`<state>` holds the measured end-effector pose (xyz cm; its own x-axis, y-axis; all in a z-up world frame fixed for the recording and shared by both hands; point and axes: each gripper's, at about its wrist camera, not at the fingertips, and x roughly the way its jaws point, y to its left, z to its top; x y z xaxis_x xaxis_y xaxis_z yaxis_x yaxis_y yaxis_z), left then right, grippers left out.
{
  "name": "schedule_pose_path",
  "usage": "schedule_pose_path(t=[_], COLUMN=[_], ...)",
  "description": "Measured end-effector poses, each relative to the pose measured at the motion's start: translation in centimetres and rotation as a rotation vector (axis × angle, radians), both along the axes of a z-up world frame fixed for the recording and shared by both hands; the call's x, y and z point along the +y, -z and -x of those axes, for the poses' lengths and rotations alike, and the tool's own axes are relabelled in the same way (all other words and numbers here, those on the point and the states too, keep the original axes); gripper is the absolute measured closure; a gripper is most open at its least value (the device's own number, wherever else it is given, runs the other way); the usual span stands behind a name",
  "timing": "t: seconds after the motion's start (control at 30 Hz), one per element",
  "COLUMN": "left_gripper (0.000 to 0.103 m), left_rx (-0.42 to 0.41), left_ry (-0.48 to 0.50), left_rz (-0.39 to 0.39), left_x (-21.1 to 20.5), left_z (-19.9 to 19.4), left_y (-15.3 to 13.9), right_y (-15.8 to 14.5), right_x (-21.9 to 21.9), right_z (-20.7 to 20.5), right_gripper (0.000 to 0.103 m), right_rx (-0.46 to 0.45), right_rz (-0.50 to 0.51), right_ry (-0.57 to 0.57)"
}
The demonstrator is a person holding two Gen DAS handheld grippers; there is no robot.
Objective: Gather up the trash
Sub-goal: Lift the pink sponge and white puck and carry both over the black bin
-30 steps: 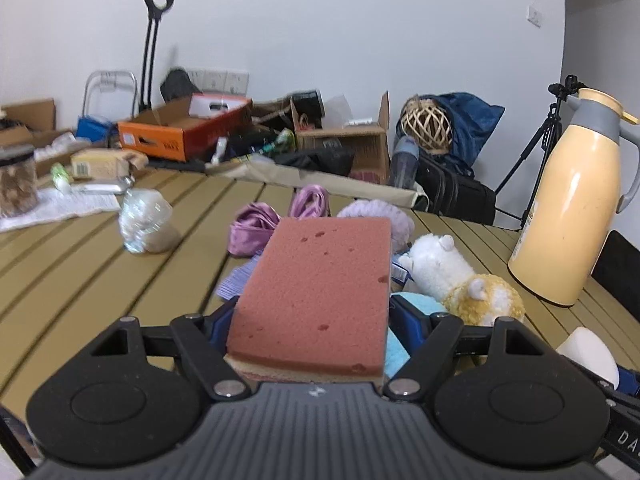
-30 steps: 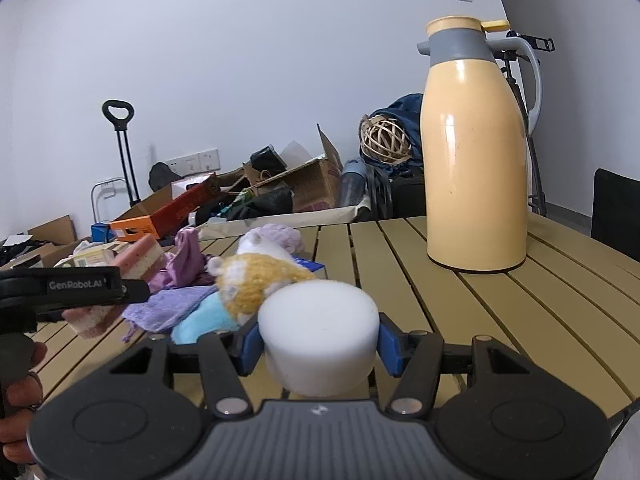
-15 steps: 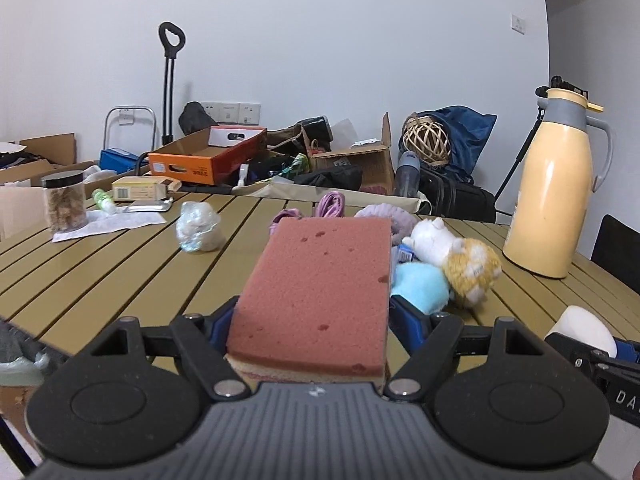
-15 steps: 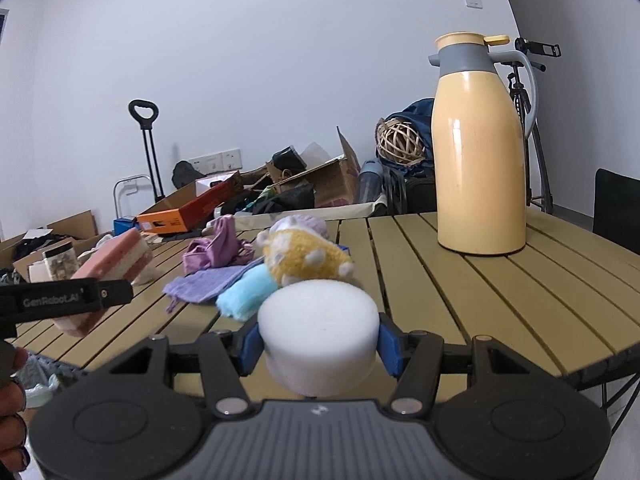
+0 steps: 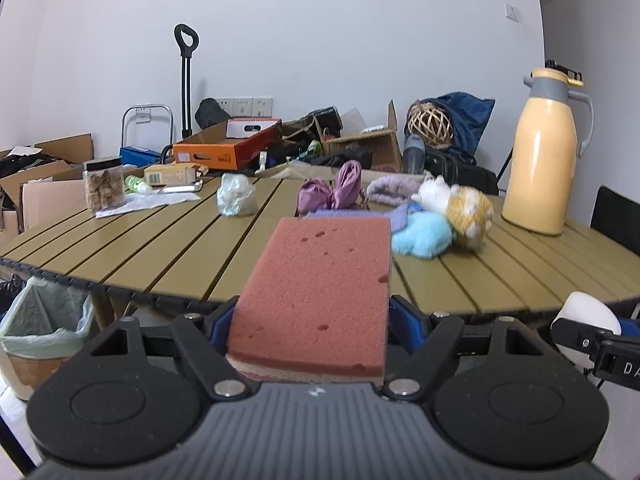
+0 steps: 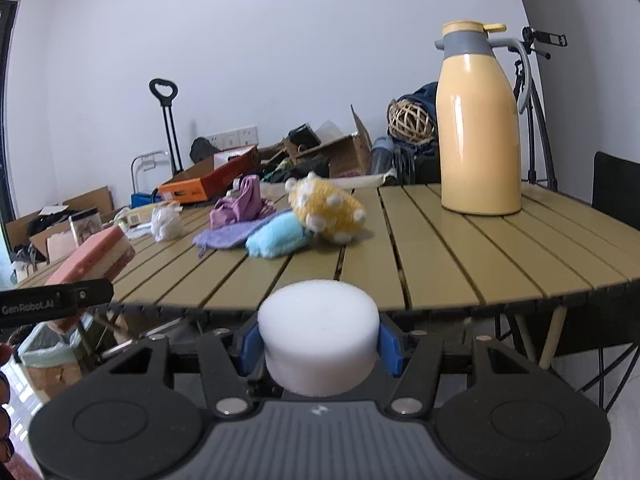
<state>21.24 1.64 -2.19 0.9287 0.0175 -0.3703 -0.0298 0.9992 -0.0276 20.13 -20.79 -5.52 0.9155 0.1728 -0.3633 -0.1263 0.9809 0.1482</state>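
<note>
The left claw (image 5: 310,316) is clamped on a pink sponge (image 5: 316,296), its blue pads pressed against the sponge's two long sides, and it is held off the near edge of the table (image 5: 160,248). The right claw (image 6: 318,344) is clamped on a white foam puck (image 6: 318,340), also just off the table's near edge; in the left wrist view that puck shows at the lower right, beside the left claw. Below the table's near left corner stands a bin lined with a pale green bag (image 5: 44,320), on the floor. On the table, toward the middle, lie a light blue plush piece (image 5: 424,234), a yellow and white plush toy (image 5: 460,204) touching it, and a flat lavender cloth (image 6: 228,236) under their left side. Just behind them sits a bunched purple cloth (image 5: 336,194). Left of that, a crumpled clear plastic wad (image 5: 236,200) stands alone. Near the far left edge is a clear jar with a black lid (image 5: 103,184) on a sheet of white paper. Near the right edge a tall cream thermos jug (image 5: 548,156) stands upright. Beyond the table, an orange cardboard box (image 5: 224,152) and other boxes are piled against the wall.
</note>
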Motion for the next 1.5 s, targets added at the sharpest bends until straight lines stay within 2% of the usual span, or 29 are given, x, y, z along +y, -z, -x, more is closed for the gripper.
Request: schedule_pose_path(t=[0.27, 0.43, 0.63, 0.8, 1.03, 1.23, 1.5], left_gripper=[0.025, 0.025, 0.025, 0.025, 0.025, 0.025, 0.025], left_rx=[0.058, 0.113, 0.187, 0.277, 0.419, 0.491, 0.594], left_ry=[0.016, 0.024, 0.028, 0.020, 0.000, -0.059, -0.078], left_rz=[-0.028, -0.027, -0.063, -0.111, -0.114, -0.130, -0.107], left_x=[0.5, 1.0, 1.1, 1.4, 2.8, 3.8, 4.6], left_z=[2.9, 3.9, 4.8, 4.5, 4.3, 3.9, 2.3], left_y=[1.8, 3.0, 4.9, 7.2, 10.3, 11.4, 12.4], right_y=[1.7, 2.9, 4.3, 5.6, 7.4, 8.3, 9.0], right_x=[0.8, 1.3, 1.6, 2.0, 1.8, 1.5, 1.4], right_z=[2.6, 3.8, 4.4, 4.4, 4.2, 3.6, 2.6], right_gripper=[0.047, 0.047, 0.047, 0.047, 0.047, 0.047, 0.047], right_rx=[0.071, 0.122, 0.182, 0.230, 0.298, 0.348, 0.390], right_rz=[0.030, 0.049, 0.074, 0.109, 0.123, 0.126, 0.123], right_ry=[-0.032, -0.048, -0.052, -0.063, -0.046, -0.019, 0.001])
